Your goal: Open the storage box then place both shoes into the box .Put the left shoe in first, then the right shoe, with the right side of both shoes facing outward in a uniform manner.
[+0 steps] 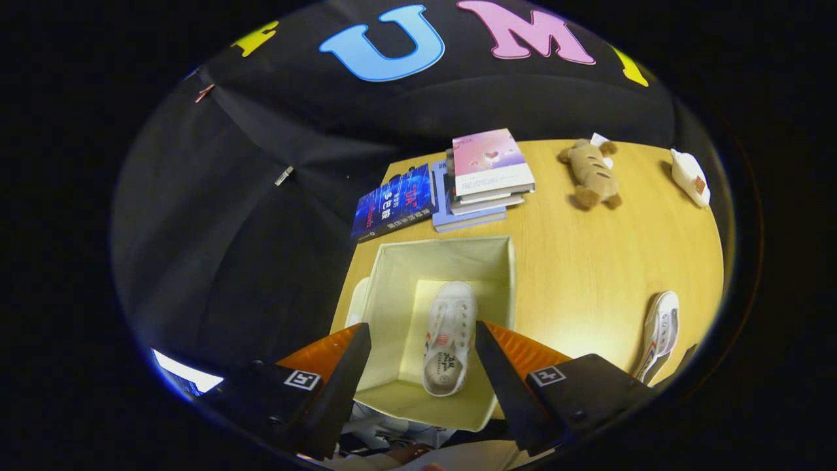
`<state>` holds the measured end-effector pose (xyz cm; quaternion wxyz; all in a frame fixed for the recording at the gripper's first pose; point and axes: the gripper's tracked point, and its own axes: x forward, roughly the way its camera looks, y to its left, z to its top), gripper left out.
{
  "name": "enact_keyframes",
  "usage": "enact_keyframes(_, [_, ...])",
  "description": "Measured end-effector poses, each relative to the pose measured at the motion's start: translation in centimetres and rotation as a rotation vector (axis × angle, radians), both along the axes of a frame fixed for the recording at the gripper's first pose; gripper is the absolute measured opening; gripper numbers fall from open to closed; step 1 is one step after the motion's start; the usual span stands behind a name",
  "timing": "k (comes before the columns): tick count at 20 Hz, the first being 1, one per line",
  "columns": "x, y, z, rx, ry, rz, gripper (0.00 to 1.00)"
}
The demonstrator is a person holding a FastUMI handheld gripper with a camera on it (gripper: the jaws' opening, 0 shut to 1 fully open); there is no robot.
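An open cream fabric storage box (392,261) stands on the wooden table just ahead of my fingers. One white canvas shoe (450,337) lies inside it on the box floor, toe pointing away from me. The second white shoe (660,330) lies on the table to the right of the box, past my right finger. My gripper (422,333) hovers above the near part of the box, open, with nothing pressed between the fingers; the shoe in the box shows below through the gap.
Beyond the box sits a stack of books (487,176) with a dark blue book (394,201) beside it. A brown plush toy (592,173) and a small white object (690,176) lie at the table's (588,261) far right. The box lid (358,302) shows by the box's left wall.
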<state>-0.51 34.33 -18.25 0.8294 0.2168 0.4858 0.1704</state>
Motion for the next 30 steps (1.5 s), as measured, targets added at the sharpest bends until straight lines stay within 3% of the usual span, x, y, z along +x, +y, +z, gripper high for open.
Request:
enact_keyframes(8, [-3.5, -18.6, -2.9, -0.218, -0.110, -0.106, 0.99])
enact_keyframes(16, [-12.0, -33.1, -14.1, -0.422, 0.086, -0.199, 0.99])
enact_keyframes(22, [-15.7, -36.7, -21.5, -0.518, 0.181, -0.139, 0.98])
enact_keyframes(30, [-10.4, -36.3, -24.8, -0.508, 0.090, -0.158, 0.83])
